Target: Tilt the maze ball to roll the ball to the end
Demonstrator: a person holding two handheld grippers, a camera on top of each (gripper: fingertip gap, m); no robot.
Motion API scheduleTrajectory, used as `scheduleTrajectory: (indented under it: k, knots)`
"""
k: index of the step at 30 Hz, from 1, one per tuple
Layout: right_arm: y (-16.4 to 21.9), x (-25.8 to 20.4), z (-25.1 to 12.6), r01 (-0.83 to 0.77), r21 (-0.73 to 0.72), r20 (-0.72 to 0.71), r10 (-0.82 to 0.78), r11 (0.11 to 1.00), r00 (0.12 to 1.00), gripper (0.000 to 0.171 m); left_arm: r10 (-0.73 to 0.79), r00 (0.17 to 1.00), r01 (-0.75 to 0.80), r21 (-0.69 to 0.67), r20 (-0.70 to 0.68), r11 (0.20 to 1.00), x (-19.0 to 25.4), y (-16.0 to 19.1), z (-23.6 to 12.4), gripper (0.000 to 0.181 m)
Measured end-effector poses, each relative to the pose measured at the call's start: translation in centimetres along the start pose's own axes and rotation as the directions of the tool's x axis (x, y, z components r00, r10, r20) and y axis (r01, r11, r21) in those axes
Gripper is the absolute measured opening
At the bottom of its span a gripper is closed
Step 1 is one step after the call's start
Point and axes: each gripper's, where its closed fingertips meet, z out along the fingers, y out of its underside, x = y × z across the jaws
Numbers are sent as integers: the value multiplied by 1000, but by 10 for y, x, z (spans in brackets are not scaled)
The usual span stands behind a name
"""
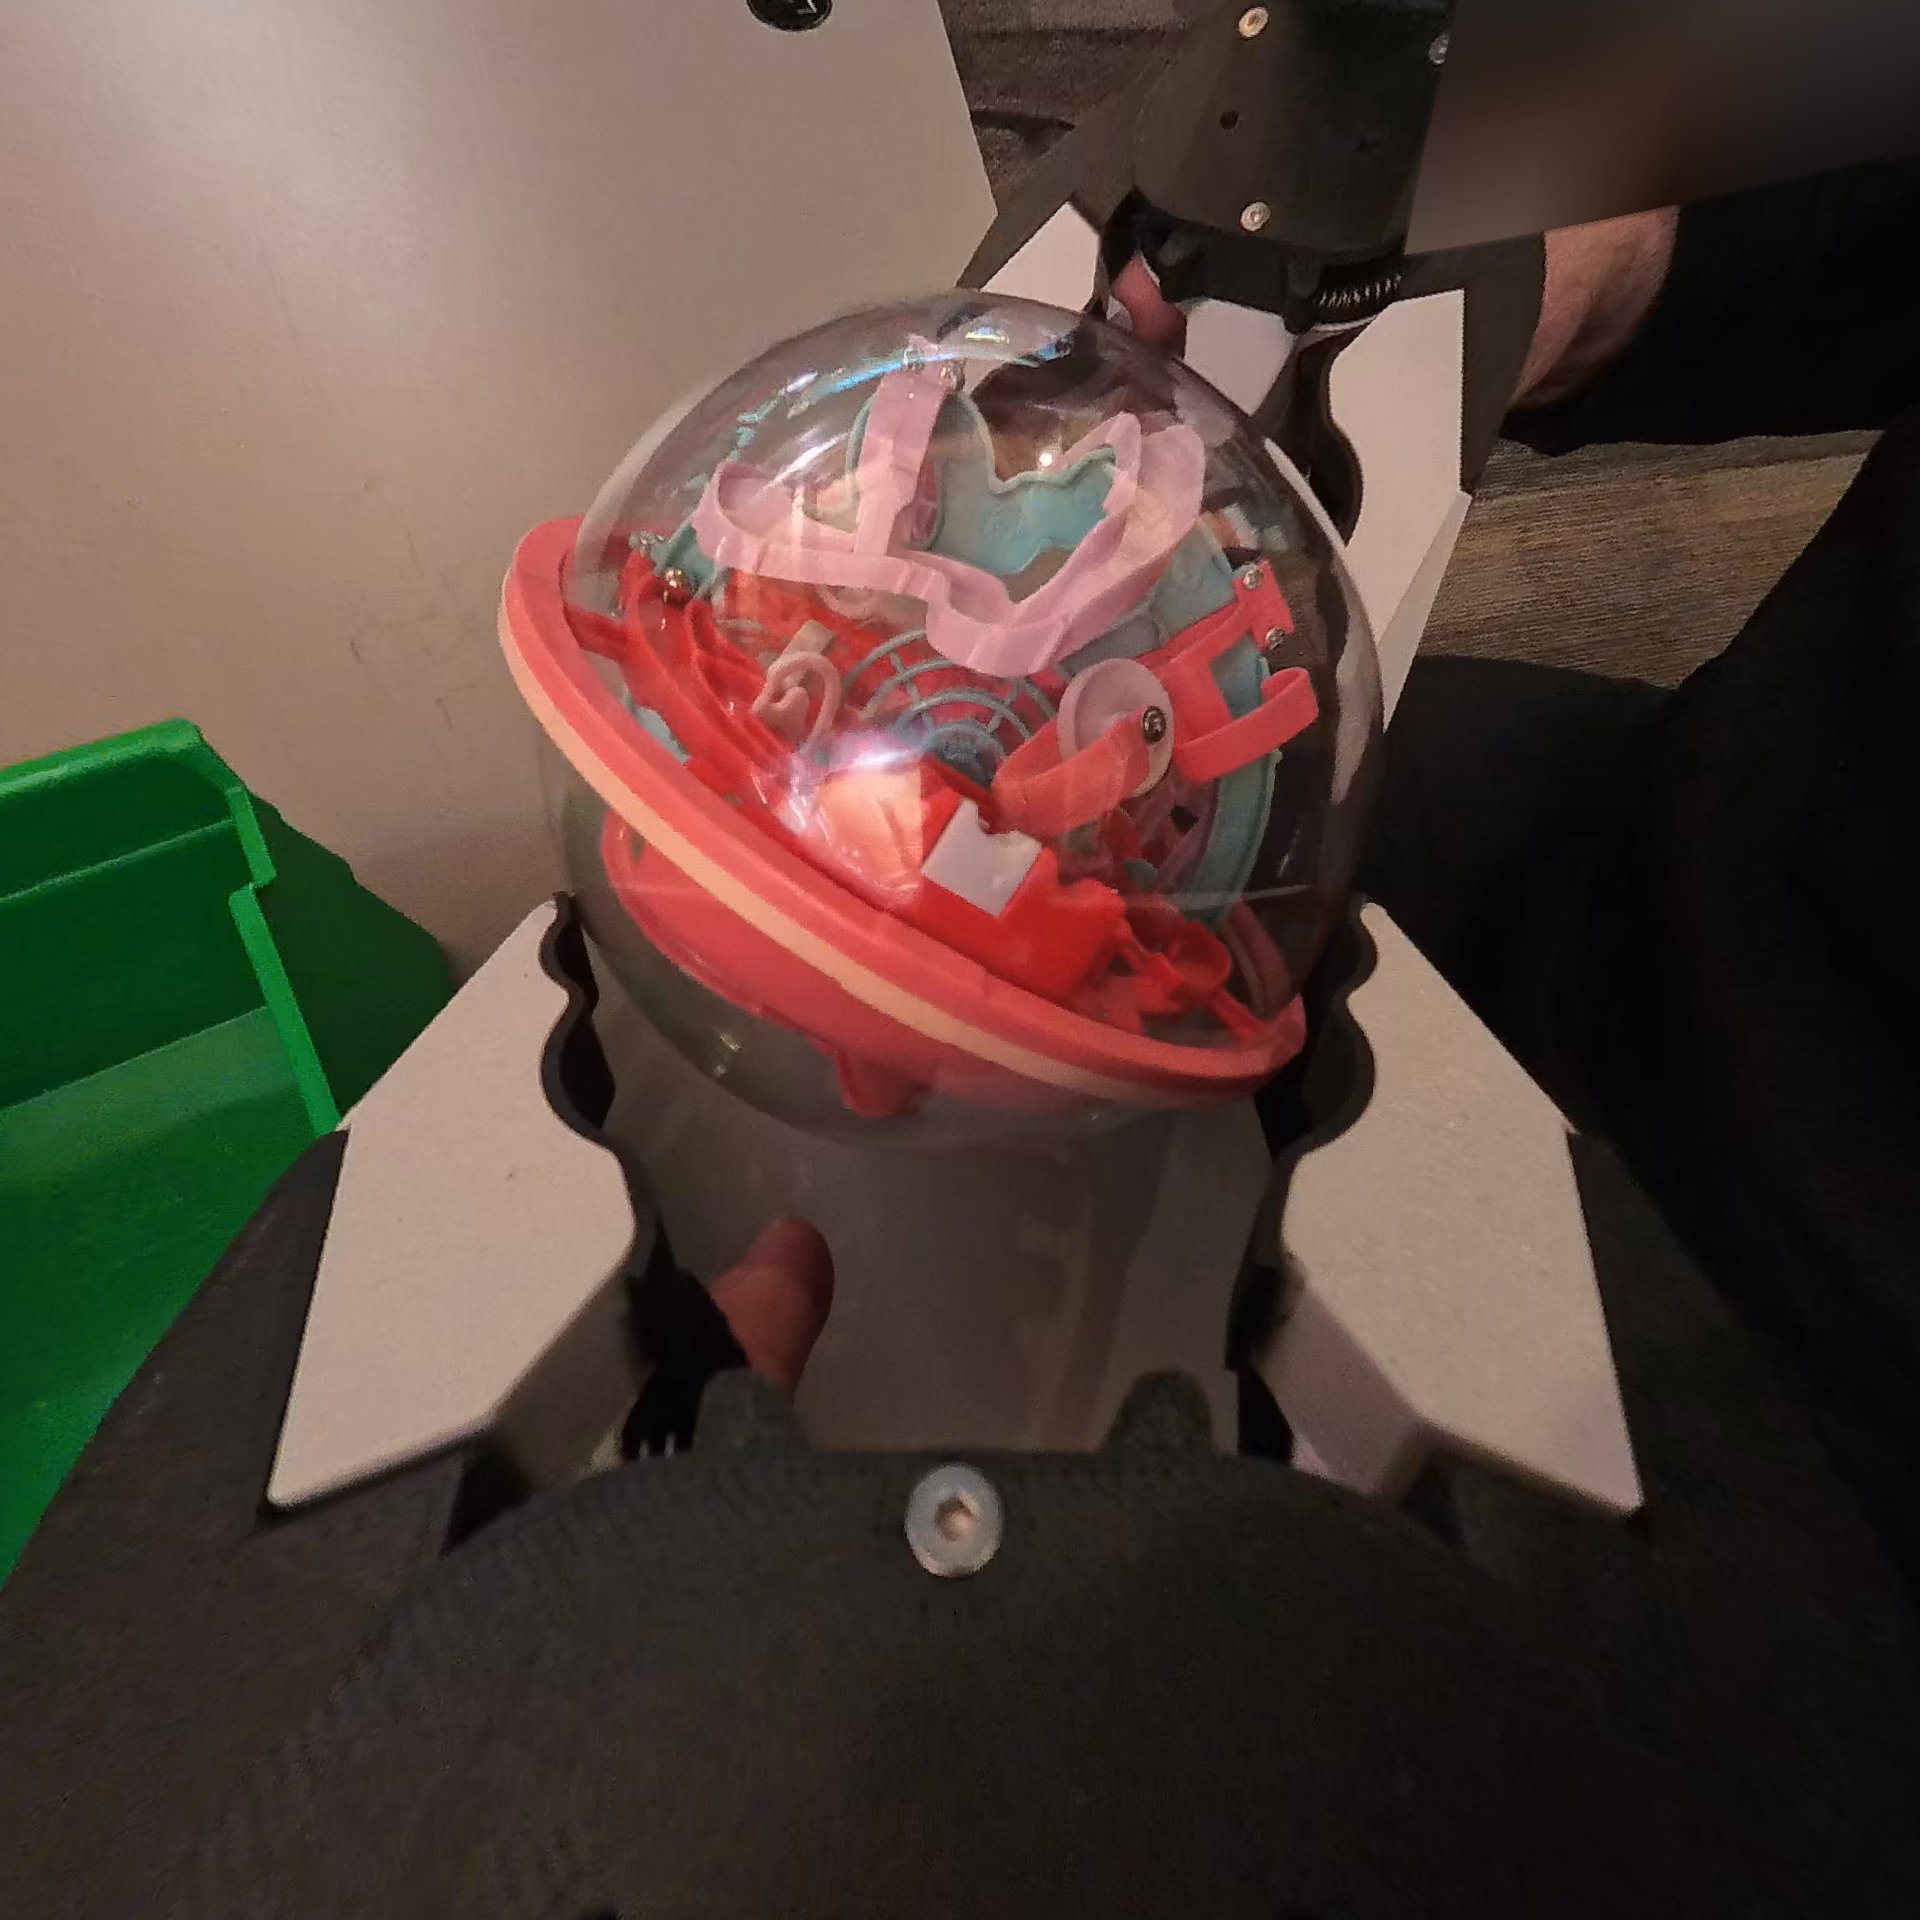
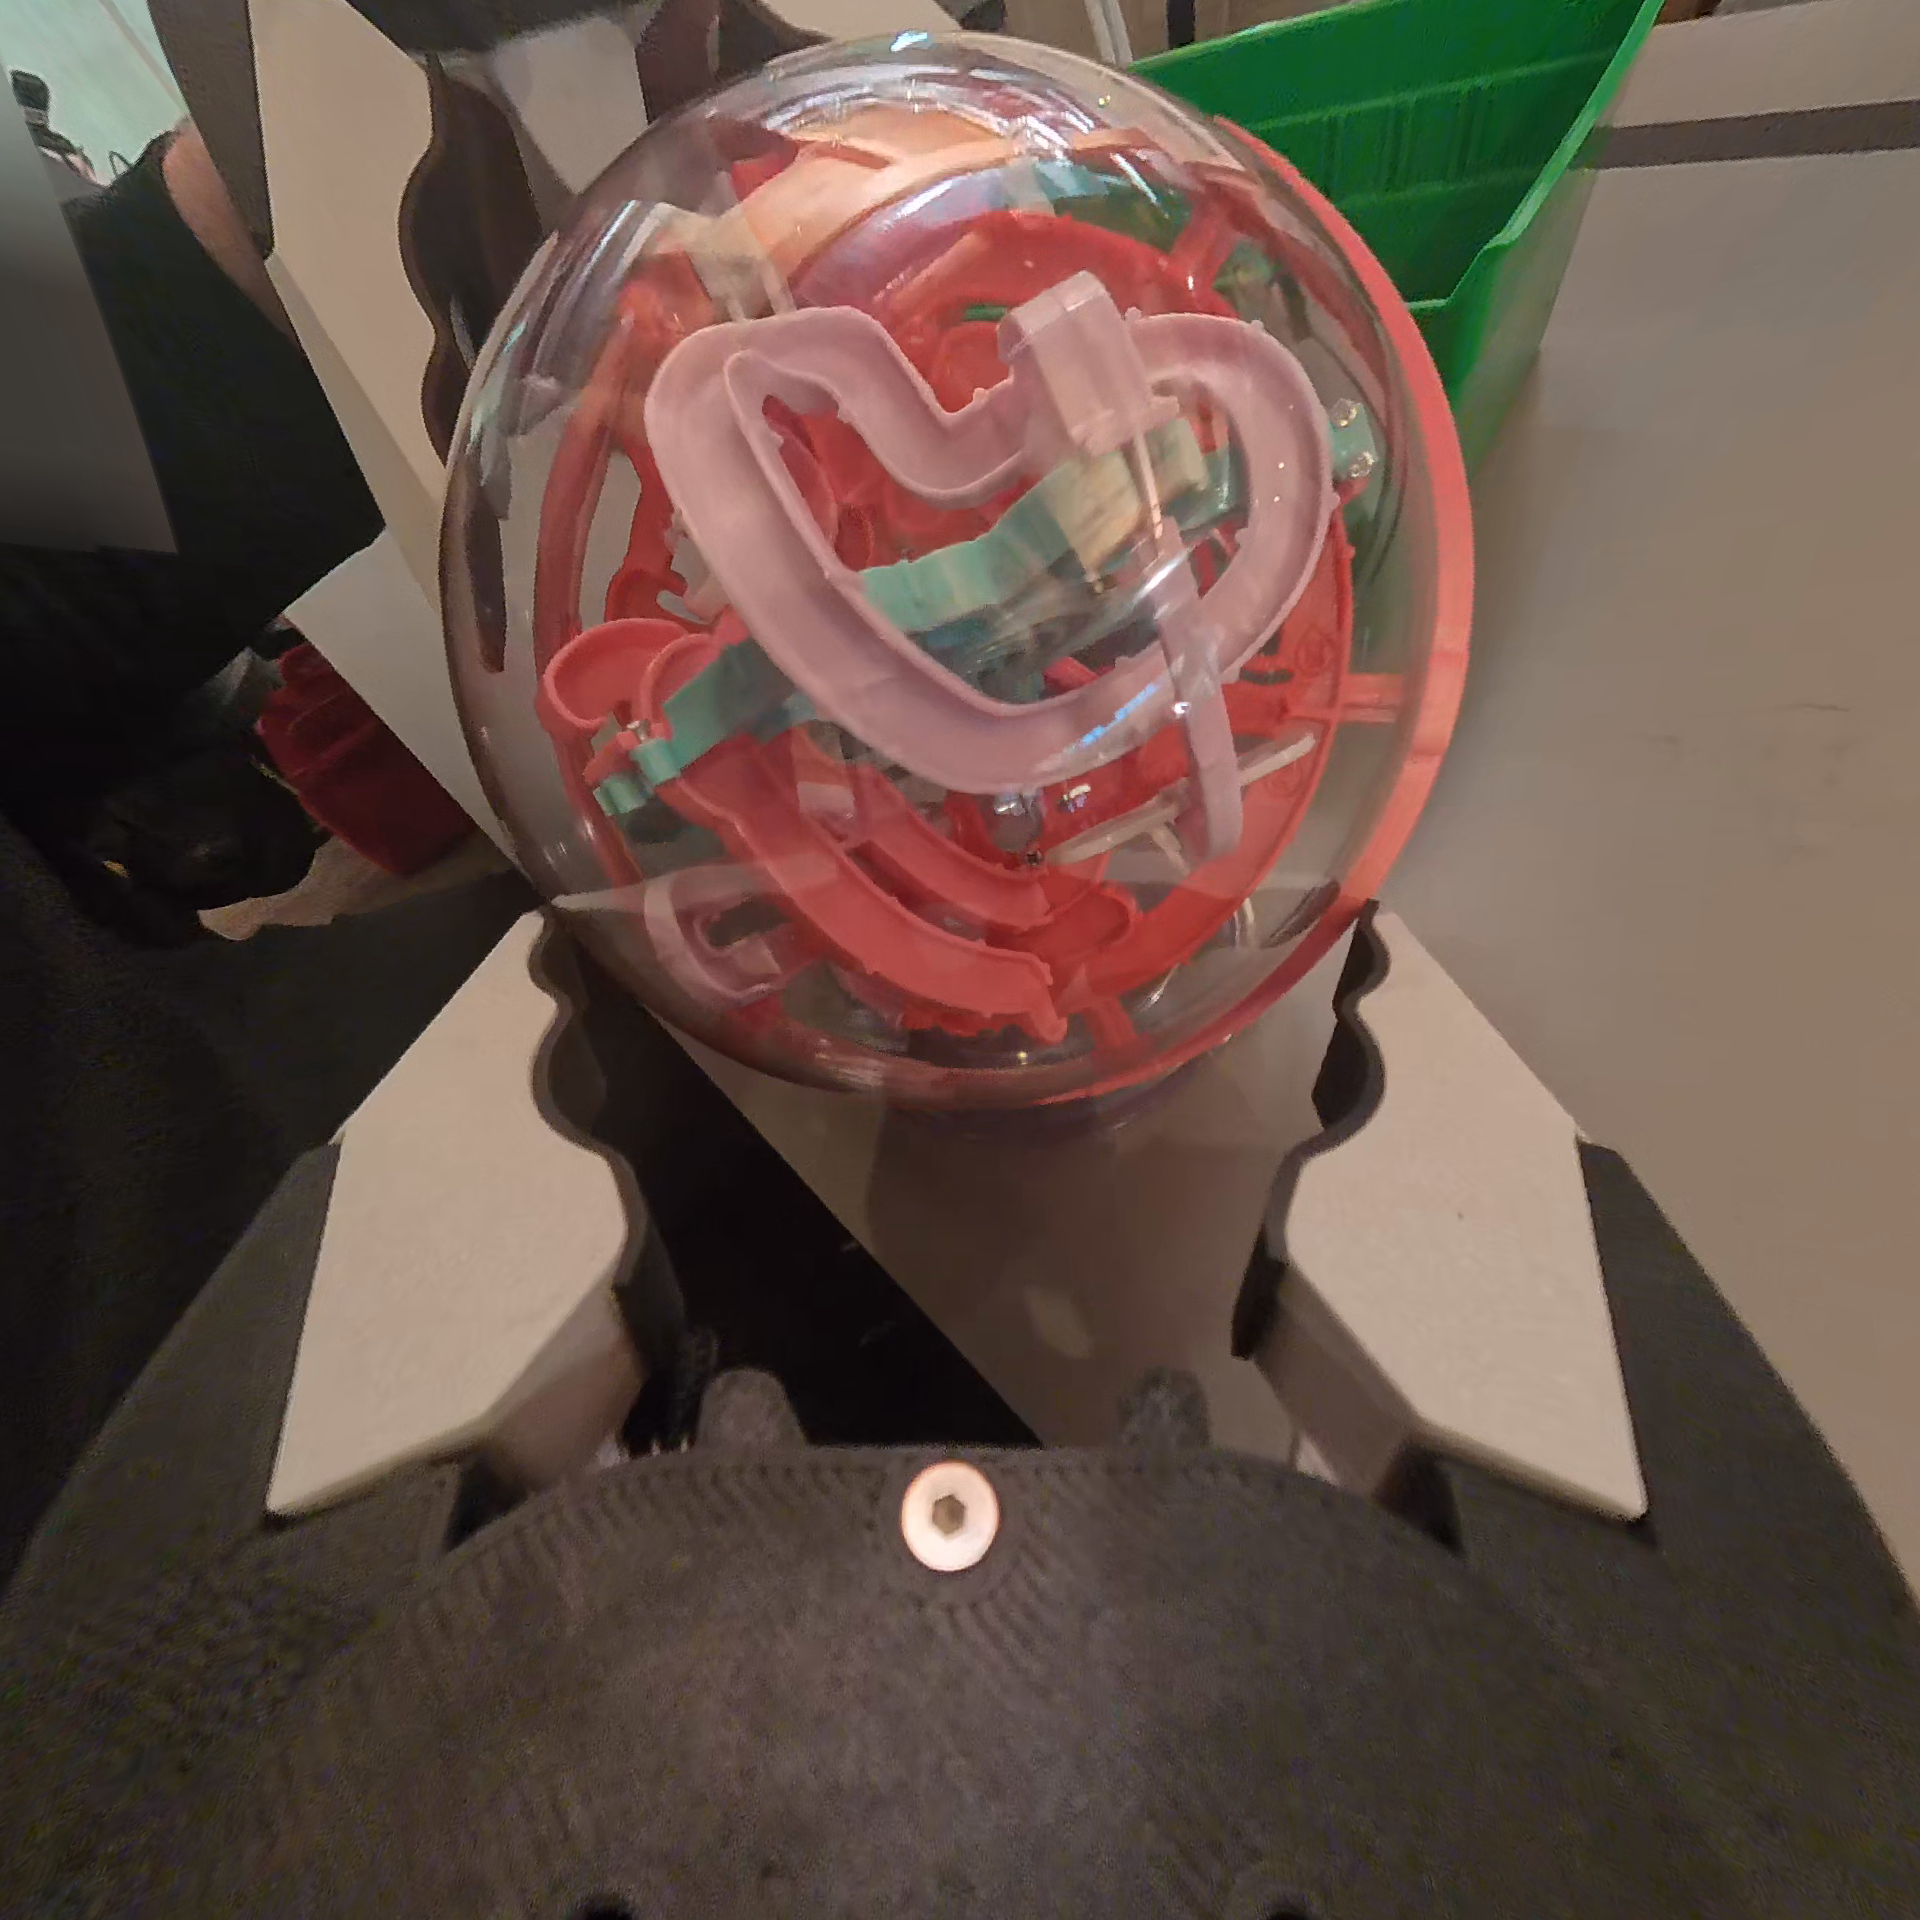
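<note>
both the left gripper [image 1: 961,1023] and right gripper [image 2: 951,1023] clamp the clear maze ball [image 1: 961,717] from opposite sides above the white table [image 2: 1714,727], so four fingers steady each tilt.

The maze ball [image 1: 966,717] is a big see-through ball with a toy track inside. A red and cream ring [image 1: 831,914] goes all around its middle, and the ring sits tilted, high on the left and low on the right in the left wrist view. Inside are twisty paths in red, pale pink and blue-green. A pale pink loop [image 2: 935,540] shaped a bit like a heart sits near the front in the right wrist view. The little rolling ball inside is too hard to pick out. The maze ball is held up off the bench [image 2: 1683,790].
</note>
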Motion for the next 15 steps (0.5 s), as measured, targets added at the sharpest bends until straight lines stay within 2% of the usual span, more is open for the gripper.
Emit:
scheduleTrajectory:
  k: [9, 11, 15]
  knots:
    - [-6, -1, -14, 62, -30, -10, -63, 998, 998, 137, 1, 1000, -1, -7, 1, 1000, 1, -1, 1, 134]
    - [-9, -4, -18, 61, -26, 5, -61, 998, 998, 129, 2, 1000, -2, -14, 3, 1000, 2, -1, 1, 134]
    - [-7, -2, -15, 81, -36, -16, -81, 996, 997, 128, 6, 1000, -5, -24, 6, 1000, 3, -2, 2, 134]
